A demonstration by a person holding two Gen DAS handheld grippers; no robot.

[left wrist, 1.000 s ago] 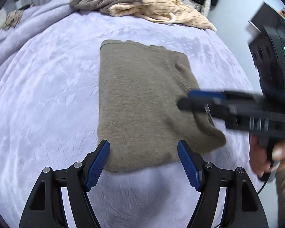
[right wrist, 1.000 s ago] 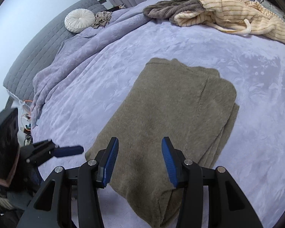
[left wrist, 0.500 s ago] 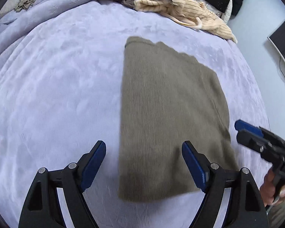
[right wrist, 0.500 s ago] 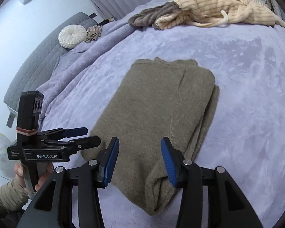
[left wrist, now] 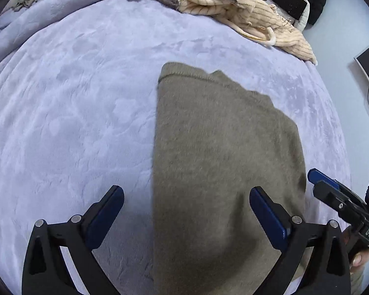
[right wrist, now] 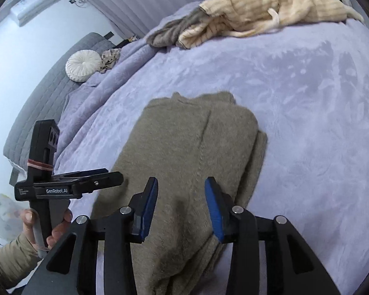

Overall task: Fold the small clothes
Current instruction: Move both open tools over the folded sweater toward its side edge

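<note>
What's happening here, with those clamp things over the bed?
A person is folding clothes on a lavender bedspread using a handheld two-finger gripper in each hand. An olive-brown knit sweater lies folded into a rectangle. The left gripper has just been opening wide above its near edge, gripping nothing. The right gripper hovers over it, open and empty. A cream striped garment and a grey one lie in a heap at the far edge.

Left gripper jaws have just been opening — wide, empty — right gripper withdrew sideways
</note>
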